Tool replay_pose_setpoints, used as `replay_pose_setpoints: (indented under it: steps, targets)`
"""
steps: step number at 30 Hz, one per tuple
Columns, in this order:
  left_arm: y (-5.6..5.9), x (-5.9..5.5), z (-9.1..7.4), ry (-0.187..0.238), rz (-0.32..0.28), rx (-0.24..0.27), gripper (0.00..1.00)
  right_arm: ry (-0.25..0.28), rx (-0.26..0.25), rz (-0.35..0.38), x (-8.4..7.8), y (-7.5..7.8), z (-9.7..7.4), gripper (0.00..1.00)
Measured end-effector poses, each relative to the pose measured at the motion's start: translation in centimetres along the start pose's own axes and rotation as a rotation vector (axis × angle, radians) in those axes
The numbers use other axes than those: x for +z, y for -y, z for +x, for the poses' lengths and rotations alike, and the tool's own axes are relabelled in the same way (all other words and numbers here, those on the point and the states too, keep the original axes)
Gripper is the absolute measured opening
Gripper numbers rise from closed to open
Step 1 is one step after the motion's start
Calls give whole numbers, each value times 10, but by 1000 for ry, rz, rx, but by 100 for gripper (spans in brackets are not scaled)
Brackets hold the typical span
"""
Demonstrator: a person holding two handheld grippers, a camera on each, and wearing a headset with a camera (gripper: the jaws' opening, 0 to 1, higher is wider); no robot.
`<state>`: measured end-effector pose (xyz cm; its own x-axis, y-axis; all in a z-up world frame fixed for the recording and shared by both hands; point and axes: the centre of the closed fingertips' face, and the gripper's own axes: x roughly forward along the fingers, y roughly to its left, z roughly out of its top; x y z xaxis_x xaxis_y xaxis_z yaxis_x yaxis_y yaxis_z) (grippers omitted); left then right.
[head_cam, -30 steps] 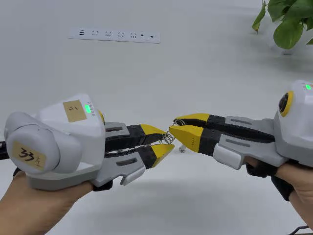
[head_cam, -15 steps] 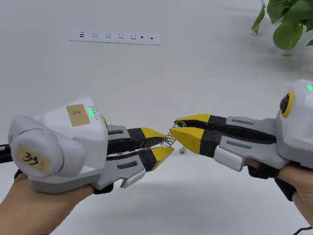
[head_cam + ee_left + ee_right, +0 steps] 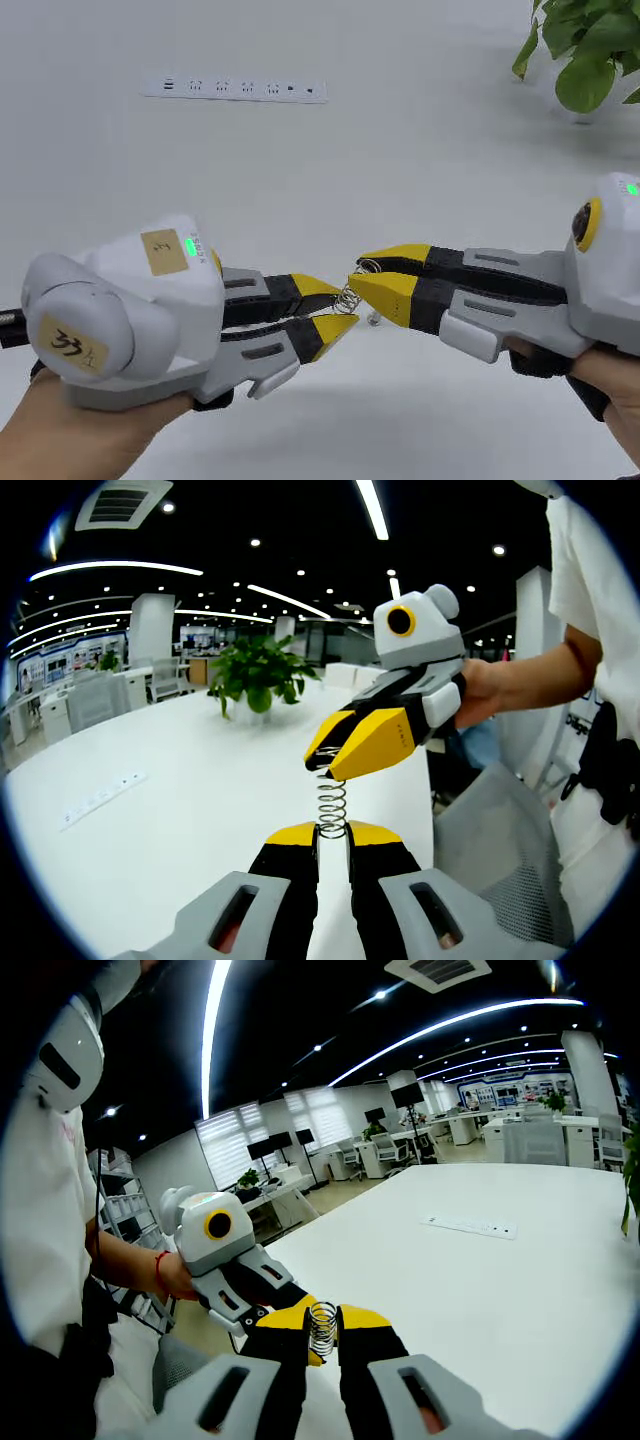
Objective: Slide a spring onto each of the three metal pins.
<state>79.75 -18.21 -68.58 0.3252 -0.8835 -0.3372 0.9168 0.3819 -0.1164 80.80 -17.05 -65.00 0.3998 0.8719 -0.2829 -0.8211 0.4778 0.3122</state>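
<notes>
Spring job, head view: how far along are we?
Done: no finished pin that I can confirm. In hand: one spring, pinched at either end between the left gripper and the right gripper, above the table. Whether a pin is inside it, I can't tell. Remaining: seemingly all three pins; a small metal piece on the table may be one.

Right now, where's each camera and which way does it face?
Head view: head-mounted, facing forward and down at left tool, right tool and spring; left hand, right hand show.
Left gripper view: on the left tool, along its jaws toward the right tool; right arm shows.
Right gripper view: on the right tool, toward the left tool; left arm, torso show.
Shared: the spring.
</notes>
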Motion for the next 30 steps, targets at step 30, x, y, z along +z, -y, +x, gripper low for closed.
replay_pose_setpoints:
  steps: [30]
  targets:
    - [0, 0, 1, 4, 11, -25, 10, -32, 5, -24, -2, 2, -2, 14]
